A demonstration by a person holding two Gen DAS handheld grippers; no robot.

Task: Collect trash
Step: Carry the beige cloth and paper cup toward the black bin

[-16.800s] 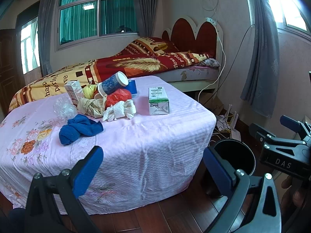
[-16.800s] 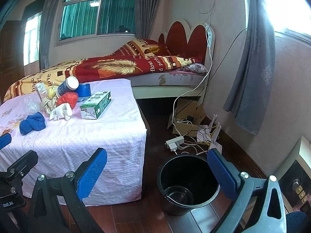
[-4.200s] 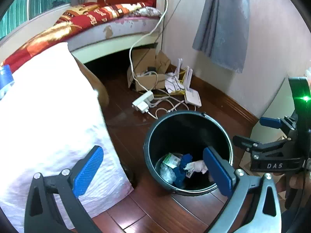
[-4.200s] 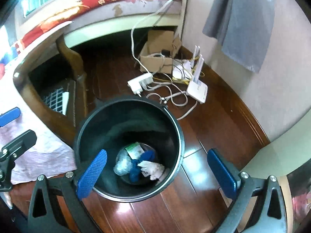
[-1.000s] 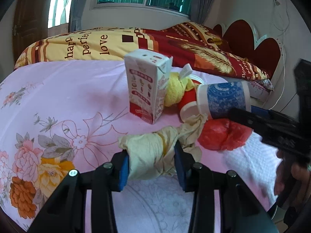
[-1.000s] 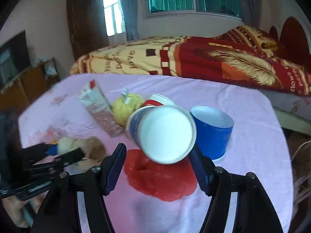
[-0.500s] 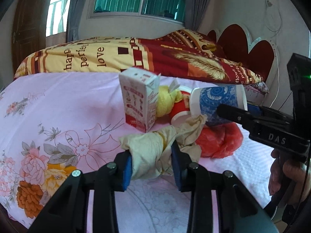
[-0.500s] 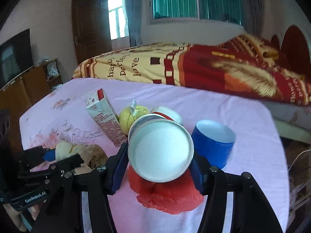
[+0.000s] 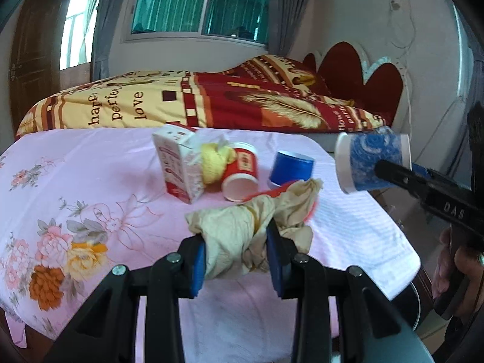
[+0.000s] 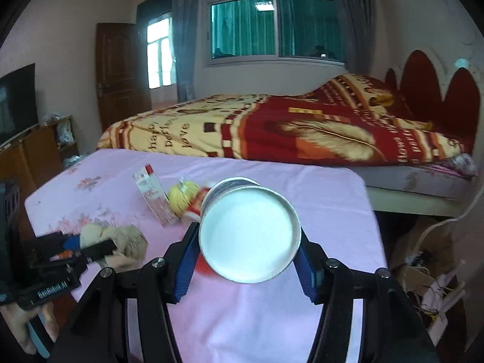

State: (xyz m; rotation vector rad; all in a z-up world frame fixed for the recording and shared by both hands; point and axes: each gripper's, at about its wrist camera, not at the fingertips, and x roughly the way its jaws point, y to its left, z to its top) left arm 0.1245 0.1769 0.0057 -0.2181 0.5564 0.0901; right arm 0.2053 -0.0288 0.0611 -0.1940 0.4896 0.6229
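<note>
1. The left gripper (image 9: 237,260) is clamped on a crumpled beige rag (image 9: 242,227); the bundle bulges out above and ahead of its blue pads, clear of the pink tablecloth (image 9: 90,181).
2. The right gripper (image 10: 246,261) is closed around a blue-patterned paper cup (image 10: 249,236), held on its side with the white base facing back at the tool. In the left view the same cup (image 9: 373,161) hangs past the right edge of the table.
3. So the step in hand is the carry: both tools are loaded and lifted off the table.
4. Ahead of the left gripper, trash is left on the cloth: a red-and-white milk carton (image 9: 178,166), a yellow wad (image 9: 211,163) touching it, a tipped red cup (image 9: 242,172) and a blue cup (image 9: 292,169). Something red lies behind the rag, probably a plastic bag, though it is mostly hidden.
5. The next move calls for swinging both loads away to a bin and letting go over its mouth. No bin shows clearly here; a dark curved rim at the lower right of the left view may be it.
6. The rag's loose tails could snag the cups ahead, so it should lift clear first.
</note>
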